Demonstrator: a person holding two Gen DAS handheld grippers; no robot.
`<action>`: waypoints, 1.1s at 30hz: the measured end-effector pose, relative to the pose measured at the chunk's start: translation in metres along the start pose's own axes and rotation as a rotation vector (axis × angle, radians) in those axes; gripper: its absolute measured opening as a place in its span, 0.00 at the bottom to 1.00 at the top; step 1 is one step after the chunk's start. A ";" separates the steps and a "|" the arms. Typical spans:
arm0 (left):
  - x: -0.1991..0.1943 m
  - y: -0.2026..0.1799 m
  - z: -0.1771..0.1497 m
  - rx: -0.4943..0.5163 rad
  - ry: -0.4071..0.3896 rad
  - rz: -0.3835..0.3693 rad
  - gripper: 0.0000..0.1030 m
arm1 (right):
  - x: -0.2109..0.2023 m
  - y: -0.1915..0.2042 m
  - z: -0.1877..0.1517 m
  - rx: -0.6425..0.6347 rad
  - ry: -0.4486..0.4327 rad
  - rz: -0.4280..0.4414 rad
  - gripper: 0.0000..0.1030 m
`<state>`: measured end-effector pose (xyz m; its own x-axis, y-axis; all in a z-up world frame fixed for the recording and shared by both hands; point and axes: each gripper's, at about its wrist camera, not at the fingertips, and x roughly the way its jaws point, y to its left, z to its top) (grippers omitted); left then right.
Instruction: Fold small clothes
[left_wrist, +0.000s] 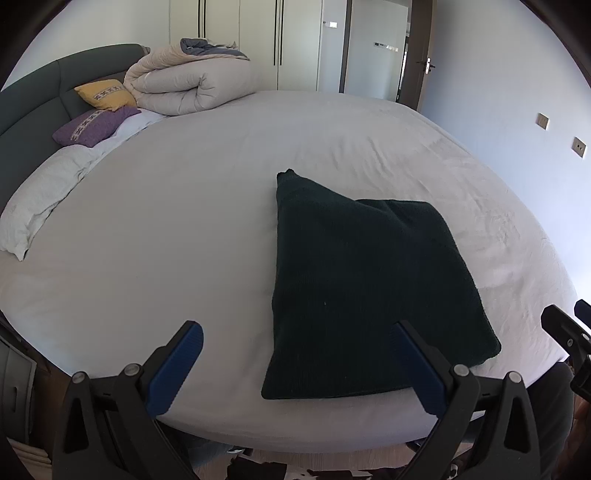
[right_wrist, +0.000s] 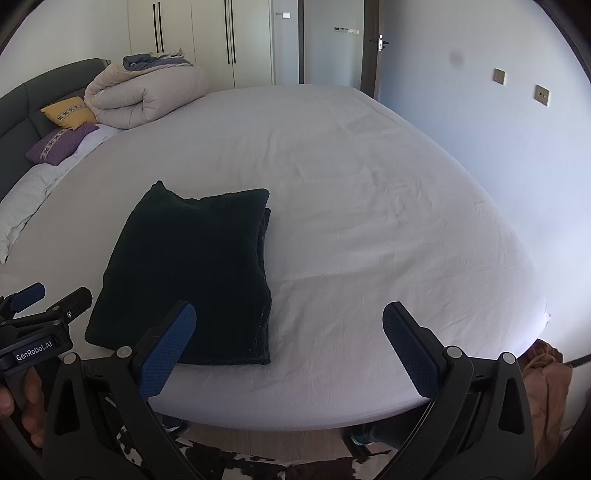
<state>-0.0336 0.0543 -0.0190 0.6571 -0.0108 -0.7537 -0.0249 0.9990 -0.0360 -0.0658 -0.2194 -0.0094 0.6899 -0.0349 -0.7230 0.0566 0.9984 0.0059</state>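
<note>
Dark green garment (left_wrist: 365, 284) lies folded flat on the bed (left_wrist: 184, 221), near its front edge. Left gripper (left_wrist: 295, 363): jaws spread wide, holding nothing, hovering over the near edge; its right finger overlaps the garment's near right portion in view, contact not determinable. Right gripper (right_wrist: 290, 345): jaws likewise spread, empty, positioned right of the garment (right_wrist: 188, 280), whose near right corner sits just beside its left finger. Rolled duvet (left_wrist: 188, 85) rests at the far left.

Right hand-held gripper (left_wrist: 570, 332) cut by frame edge, headboard (left_wrist: 33, 99) cropped
</note>
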 end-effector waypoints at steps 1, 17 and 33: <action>0.000 0.000 0.000 0.000 0.001 0.000 1.00 | 0.001 0.001 0.000 0.000 0.001 0.000 1.00; 0.006 0.001 0.000 0.001 0.017 0.003 1.00 | 0.013 0.015 0.000 -0.006 0.012 -0.005 1.00; 0.007 0.000 -0.001 0.001 0.019 0.003 1.00 | 0.016 0.018 -0.001 -0.008 0.016 -0.006 1.00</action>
<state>-0.0300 0.0545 -0.0245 0.6427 -0.0091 -0.7661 -0.0257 0.9991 -0.0334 -0.0542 -0.2023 -0.0218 0.6780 -0.0401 -0.7340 0.0546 0.9985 -0.0042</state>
